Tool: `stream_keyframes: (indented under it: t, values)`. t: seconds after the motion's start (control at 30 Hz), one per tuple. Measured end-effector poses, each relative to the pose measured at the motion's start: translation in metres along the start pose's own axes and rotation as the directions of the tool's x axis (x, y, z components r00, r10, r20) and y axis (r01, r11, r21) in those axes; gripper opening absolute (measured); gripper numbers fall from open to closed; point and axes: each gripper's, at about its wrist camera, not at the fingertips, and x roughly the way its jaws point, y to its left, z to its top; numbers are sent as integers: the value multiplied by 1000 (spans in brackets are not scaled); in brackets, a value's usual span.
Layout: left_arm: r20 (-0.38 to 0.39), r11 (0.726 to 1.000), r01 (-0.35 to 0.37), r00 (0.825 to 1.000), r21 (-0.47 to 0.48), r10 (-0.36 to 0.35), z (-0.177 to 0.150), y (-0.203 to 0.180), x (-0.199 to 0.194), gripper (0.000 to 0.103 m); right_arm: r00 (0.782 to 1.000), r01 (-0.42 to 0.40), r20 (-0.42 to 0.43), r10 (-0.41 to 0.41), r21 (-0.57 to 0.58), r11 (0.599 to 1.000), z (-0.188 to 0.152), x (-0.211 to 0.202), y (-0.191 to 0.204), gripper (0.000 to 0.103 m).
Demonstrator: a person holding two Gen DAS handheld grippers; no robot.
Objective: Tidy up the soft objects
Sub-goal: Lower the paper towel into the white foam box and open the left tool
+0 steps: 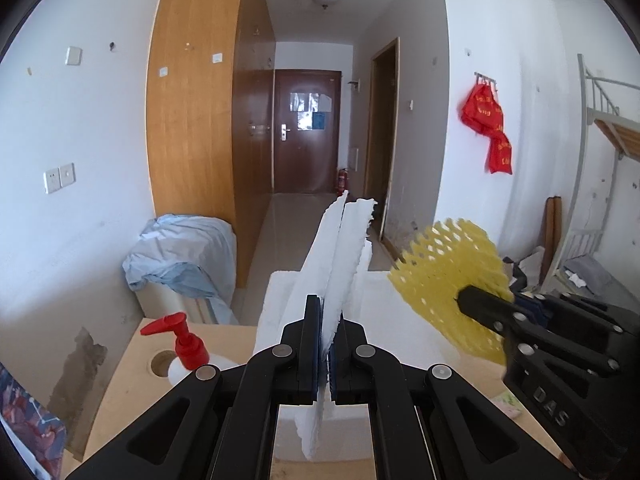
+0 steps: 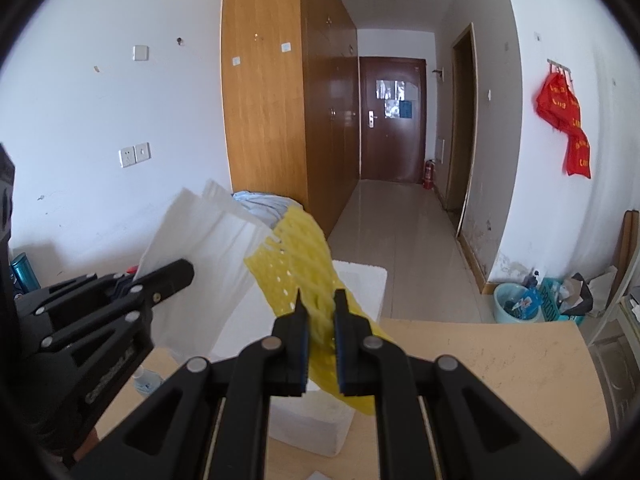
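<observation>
In the left wrist view my left gripper is shut on thin white foam sheets that stand edge-on and stick up past the fingers. Below them a white foam box rests on the wooden table. My right gripper comes in from the right, shut on a yellow foam net. In the right wrist view that right gripper pinches the yellow foam net over the foam box. The left gripper holds the white sheets at the left.
A red-pump bottle stands beside a round hole in the tabletop. A teal bottle sits at the table's far left. A blue-cloth-covered bundle lies on the floor by the wardrobe. Floor clutter and a basin lie beyond the table's right side.
</observation>
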Motion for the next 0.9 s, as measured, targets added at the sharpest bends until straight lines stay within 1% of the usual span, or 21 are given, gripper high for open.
stream_keyframes:
  t: [0.1,0.17,0.3,0.37,0.43,0.5,0.6,0.7,0.8,0.9]
  values:
    - [-17,1000,15,1000,9,-15,-2,-1,10,3,1000,-1,-5,1,-6,1000,1,1,2,13]
    - [-6,1000,19,1000,23,-19,-3,-3,16,3,1000,5,-4,-5,-13,1000,2,1,5,13]
    - [-20,999,34,999,23,-33,-4,-3,28,3,1000,11,-7,-11,-8,1000,4,3,3,13]
    - [-18,999,32,999,26,-32,-4,-2,30,3,1000,13,-6,-13,-9,1000,6,4,3,13]
    - [-7,998,46,999,30,-46,-2,-3,29,3,1000,10,-7,-10,-11,1000,6,4,3,13]
    - [7,998,37,999,44,-37,-3,-4,29,3,1000,13,-5,-13,-9,1000,6,3,2,13]
    - [-7,999,38,999,36,-37,-5,-3,33,3,1000,14,-7,-14,-10,1000,7,4,2,13]
    - [-11,999,22,1000,46,-21,-5,-3,36,3,1000,14,-9,-14,-12,1000,8,4,2,13]
    - [-24,999,15,1000,36,-14,-5,-1,39,3,1000,14,-12,-14,-14,1000,8,6,3,13]
    - [-14,1000,-1,1000,25,1,-4,1,37,5,1000,15,-12,-15,-14,1000,8,6,3,13]
